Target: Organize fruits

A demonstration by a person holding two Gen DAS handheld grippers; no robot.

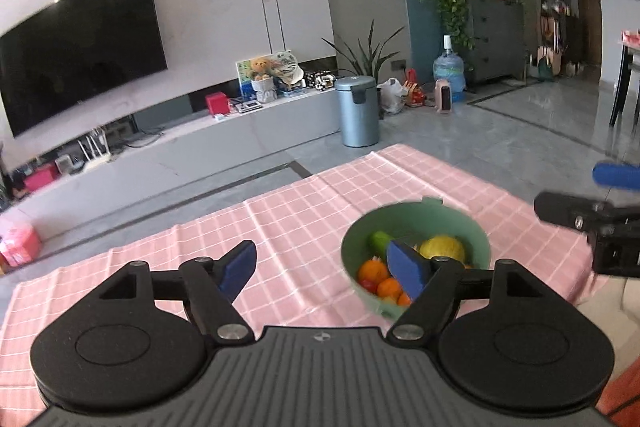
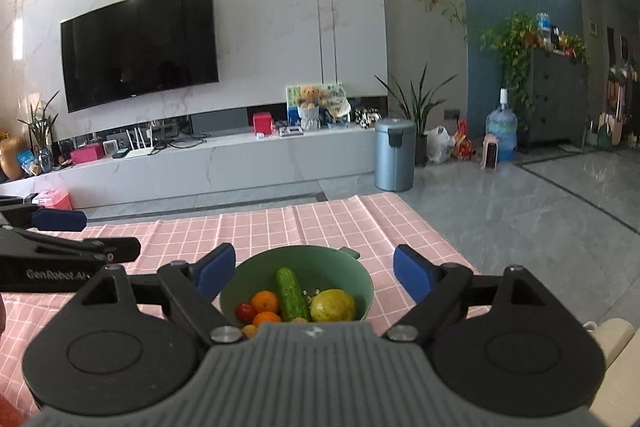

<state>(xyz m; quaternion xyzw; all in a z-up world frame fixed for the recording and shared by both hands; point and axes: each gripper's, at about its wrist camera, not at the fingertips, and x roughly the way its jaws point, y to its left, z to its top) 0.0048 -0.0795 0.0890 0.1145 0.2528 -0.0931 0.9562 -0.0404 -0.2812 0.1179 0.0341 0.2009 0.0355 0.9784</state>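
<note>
A green bowl (image 1: 416, 219) (image 2: 340, 267) stands on the pink checked tablecloth (image 1: 304, 211) (image 2: 280, 223). It holds a cucumber (image 2: 292, 289) (image 1: 380, 239), a yellow lemon (image 2: 333, 305) (image 1: 442, 247), two oranges (image 2: 265, 301) (image 1: 372, 271) and a small red tomato (image 2: 245, 311). My left gripper (image 1: 324, 269) is open and empty, above the cloth just left of the bowl; its right finger overlaps the bowl. My right gripper (image 2: 314, 273) is open and empty, held above the bowl with the bowl between its fingers.
The table's far edge (image 1: 320, 173) drops to a grey tiled floor. A blue-grey bin (image 1: 358, 111) (image 2: 395, 155) stands beyond it, then a TV bench (image 2: 200, 159). The other gripper shows at the frame edge in each view: (image 1: 592, 223), (image 2: 60, 243).
</note>
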